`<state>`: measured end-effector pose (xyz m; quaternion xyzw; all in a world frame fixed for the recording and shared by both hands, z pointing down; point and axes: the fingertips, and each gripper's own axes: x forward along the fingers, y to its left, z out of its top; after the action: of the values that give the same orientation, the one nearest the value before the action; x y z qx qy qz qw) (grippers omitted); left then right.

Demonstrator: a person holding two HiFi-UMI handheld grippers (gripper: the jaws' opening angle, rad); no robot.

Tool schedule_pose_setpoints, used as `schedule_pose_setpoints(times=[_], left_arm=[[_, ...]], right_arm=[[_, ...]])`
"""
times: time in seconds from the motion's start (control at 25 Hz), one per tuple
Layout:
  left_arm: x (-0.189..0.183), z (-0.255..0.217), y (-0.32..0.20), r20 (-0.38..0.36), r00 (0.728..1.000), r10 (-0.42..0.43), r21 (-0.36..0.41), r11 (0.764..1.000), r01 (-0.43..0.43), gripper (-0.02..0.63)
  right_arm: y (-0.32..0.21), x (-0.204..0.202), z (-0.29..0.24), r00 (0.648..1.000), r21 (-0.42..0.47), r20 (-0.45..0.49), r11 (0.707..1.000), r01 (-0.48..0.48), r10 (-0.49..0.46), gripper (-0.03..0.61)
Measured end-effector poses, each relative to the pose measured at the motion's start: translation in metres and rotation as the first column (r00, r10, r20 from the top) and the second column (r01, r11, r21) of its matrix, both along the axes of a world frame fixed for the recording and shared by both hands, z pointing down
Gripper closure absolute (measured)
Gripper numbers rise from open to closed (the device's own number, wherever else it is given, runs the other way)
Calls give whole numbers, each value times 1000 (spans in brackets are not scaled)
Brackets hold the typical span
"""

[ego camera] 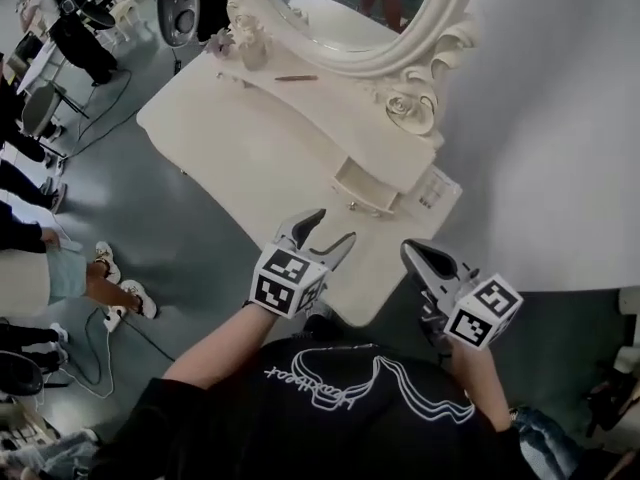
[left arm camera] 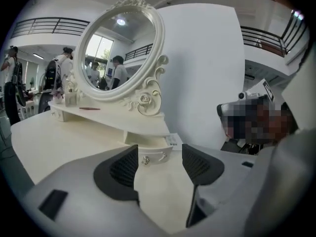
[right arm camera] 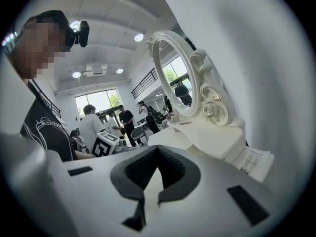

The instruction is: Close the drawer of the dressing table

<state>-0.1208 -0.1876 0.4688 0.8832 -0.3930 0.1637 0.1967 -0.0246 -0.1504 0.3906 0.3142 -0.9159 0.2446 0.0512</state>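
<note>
left gripper [ego camera: 335, 225] hangs closest, over the near edge of the dressing table [ego camera: 250, 138]. its jaws are spread wide with nothing between them. in the left gripper view [left arm camera: 159, 164] that gap frames the drawer front.

drawer [ego camera: 365, 186] is pulled out from under the raised shelf [ego camera: 395, 158] at the foot of the mirror [ego camera: 340, 8], toward the table's right end. its front panel [left arm camera: 153, 152] faces back at the person, with a small knob [left arm camera: 144, 160] on it. the panel's long axis runs across the left gripper's line of sight, so the drawer lies straight ahead of that claw, near but apart. closing it looks like a plain push forward toward the mirror's base, best landed near the panel's middle so the drawer doesn't skew.

right gripper [ego camera: 415, 253] sits further out, off the table's near right corner and angled to the drawer's side. its jaws [right arm camera: 158, 149] meet at the tips and hold nothing. the left is my pick as the better-placed one.

a printed leaflet [ego camera: 435, 186] lies on the right corner just beside the drawer, clear of the path.
</note>
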Motion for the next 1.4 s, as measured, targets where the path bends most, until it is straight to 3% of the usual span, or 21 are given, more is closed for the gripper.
schedule_pose_setpoints(times=[0.16, 0.32, 0.64, 0.84, 1.4], left_arm=[[1, 33, -18, 23, 999, 46, -49, 998, -45, 334], [4, 54, -35, 32, 999, 30, -75, 997, -28, 334], [14, 95, -48, 90, 996, -3, -118, 993, 14, 336], [22, 110, -57, 158, 987, -28, -96, 994, 44, 344], [29, 122, -65, 183, 980, -78, -86, 992, 96, 499]], right_arm=[[-11, 2, 9, 997, -16, 3, 997, -80, 80, 575], [-13, 11, 18, 992, -47, 0, 991, -127, 128, 575], [-16, 42, 31, 987, -80, -1, 984, -159, 159, 575], [-15, 57, 41, 988, -94, 0, 983, -156, 157, 575], [-16, 74, 55, 993, -103, -8, 988, -115, 114, 575]])
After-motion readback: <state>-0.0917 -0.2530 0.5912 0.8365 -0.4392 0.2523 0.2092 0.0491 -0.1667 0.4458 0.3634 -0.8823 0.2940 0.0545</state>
